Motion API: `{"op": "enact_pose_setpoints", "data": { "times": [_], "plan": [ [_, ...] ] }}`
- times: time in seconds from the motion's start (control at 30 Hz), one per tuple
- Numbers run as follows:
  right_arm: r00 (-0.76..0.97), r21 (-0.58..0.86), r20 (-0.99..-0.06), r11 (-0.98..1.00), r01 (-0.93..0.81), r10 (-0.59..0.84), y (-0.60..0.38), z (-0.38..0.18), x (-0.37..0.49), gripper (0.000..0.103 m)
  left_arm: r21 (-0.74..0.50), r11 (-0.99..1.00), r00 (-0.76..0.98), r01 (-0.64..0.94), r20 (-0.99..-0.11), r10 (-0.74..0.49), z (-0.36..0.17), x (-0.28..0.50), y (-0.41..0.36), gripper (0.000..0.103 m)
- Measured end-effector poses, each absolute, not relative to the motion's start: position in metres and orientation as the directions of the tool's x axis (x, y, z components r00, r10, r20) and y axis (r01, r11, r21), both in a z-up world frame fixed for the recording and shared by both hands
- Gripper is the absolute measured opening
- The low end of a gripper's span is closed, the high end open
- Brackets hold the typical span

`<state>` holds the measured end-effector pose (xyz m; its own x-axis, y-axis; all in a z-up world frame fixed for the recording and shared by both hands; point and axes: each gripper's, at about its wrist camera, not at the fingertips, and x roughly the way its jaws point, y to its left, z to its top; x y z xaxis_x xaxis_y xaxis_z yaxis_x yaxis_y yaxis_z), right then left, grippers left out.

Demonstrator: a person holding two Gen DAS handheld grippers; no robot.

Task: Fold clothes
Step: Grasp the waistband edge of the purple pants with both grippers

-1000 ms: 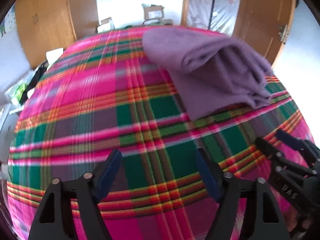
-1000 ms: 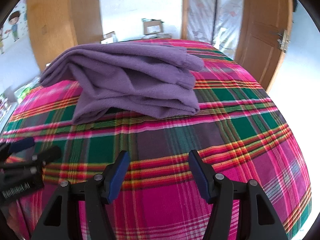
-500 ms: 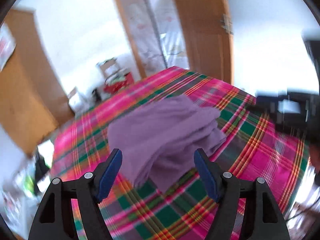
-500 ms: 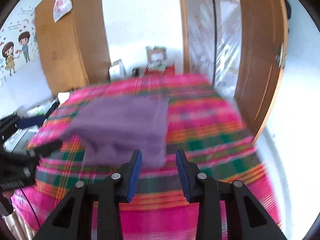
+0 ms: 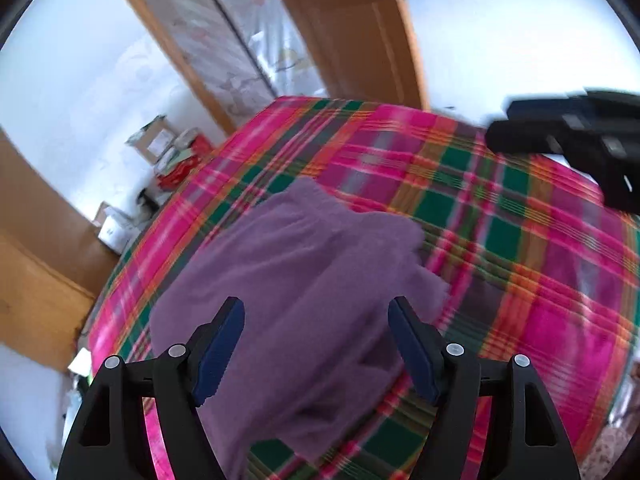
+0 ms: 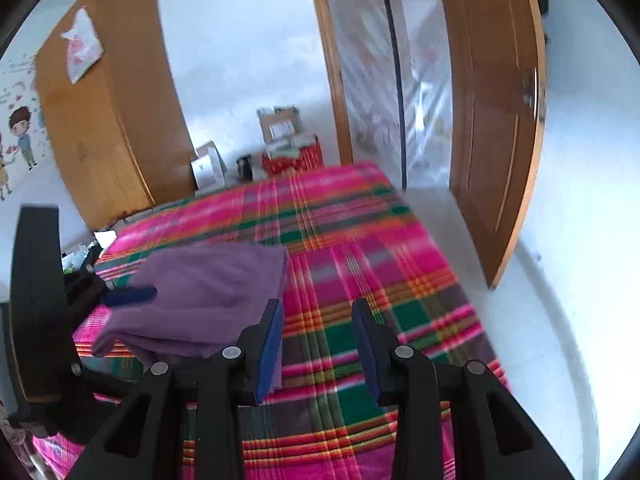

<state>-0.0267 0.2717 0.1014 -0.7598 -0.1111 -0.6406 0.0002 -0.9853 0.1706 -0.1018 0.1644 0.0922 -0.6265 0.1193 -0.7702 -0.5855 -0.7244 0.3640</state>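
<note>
A folded purple garment (image 5: 296, 272) lies on the bed with the pink and green plaid cover (image 5: 500, 240). My left gripper (image 5: 316, 348) hovers above the garment, jaws wide open and empty. My right gripper (image 6: 316, 344) is raised over the plaid cover to the right of the garment (image 6: 208, 288), jaws partly open and empty. The right gripper also shows in the left wrist view (image 5: 576, 140) at the upper right. The left gripper shows in the right wrist view (image 6: 128, 295) at the left, over the garment's near edge.
A wooden wardrobe (image 6: 104, 120) stands at the back left. Cardboard boxes (image 6: 280, 124) and a red crate (image 6: 292, 158) sit on the floor beyond the bed. An open wooden door (image 6: 492, 120) stands at the right, with white floor (image 6: 560, 320) beside the bed.
Both grippers have lifted high above the bed and pulled back. The left one swung over the garment. The right gripper's jaws narrowed from wide open to partly open.
</note>
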Motion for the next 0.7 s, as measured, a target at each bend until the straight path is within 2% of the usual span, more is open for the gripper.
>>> {"op": "enact_pose_setpoints", "data": {
  "times": [0.2, 0.3, 0.4, 0.5, 0.53, 0.63, 0.7],
  "plan": [
    [-0.733, 0.177, -0.667, -0.984, 0.016, -0.132, 0.269, 0.079, -0.038, 0.037, 0.370, -0.736, -0.618, -0.568, -0.782, 0.084, 0.080, -0.127, 0.168, 0.076],
    [-0.717, 0.195, -0.681, -0.981, 0.022, -0.151, 0.269, 0.068, -0.043, 0.037, 0.347, -0.733, -0.578, -0.585, -0.812, 0.077, 0.076, -0.124, 0.169, 0.068],
    [-0.704, 0.230, -0.688, -0.973, 0.020, -0.177, 0.272, 0.057, -0.047, 0.037, 0.318, -0.711, -0.542, -0.627, -0.834, 0.104, 0.075, -0.117, 0.168, 0.068],
    [-0.688, 0.248, -0.702, -0.969, 0.005, -0.183, 0.273, 0.048, -0.053, 0.037, 0.412, -0.677, -0.595, -0.610, -0.802, 0.049, 0.068, -0.118, 0.174, 0.068],
    [-0.683, 0.256, -0.706, -0.967, -0.001, -0.187, 0.273, 0.046, -0.055, 0.037, 0.400, -0.687, -0.588, -0.607, -0.807, 0.050, 0.067, -0.122, 0.174, 0.068],
    [-0.673, 0.284, -0.709, -0.959, 0.002, -0.211, 0.272, 0.040, -0.057, 0.037, 0.303, -0.735, -0.537, -0.606, -0.838, 0.098, 0.069, -0.134, 0.170, 0.055],
    [-0.673, 0.287, -0.705, -0.958, 0.015, -0.222, 0.270, 0.040, -0.057, 0.037, 0.246, -0.761, -0.505, -0.601, -0.854, 0.123, 0.071, -0.144, 0.167, 0.043]
  ]
}}
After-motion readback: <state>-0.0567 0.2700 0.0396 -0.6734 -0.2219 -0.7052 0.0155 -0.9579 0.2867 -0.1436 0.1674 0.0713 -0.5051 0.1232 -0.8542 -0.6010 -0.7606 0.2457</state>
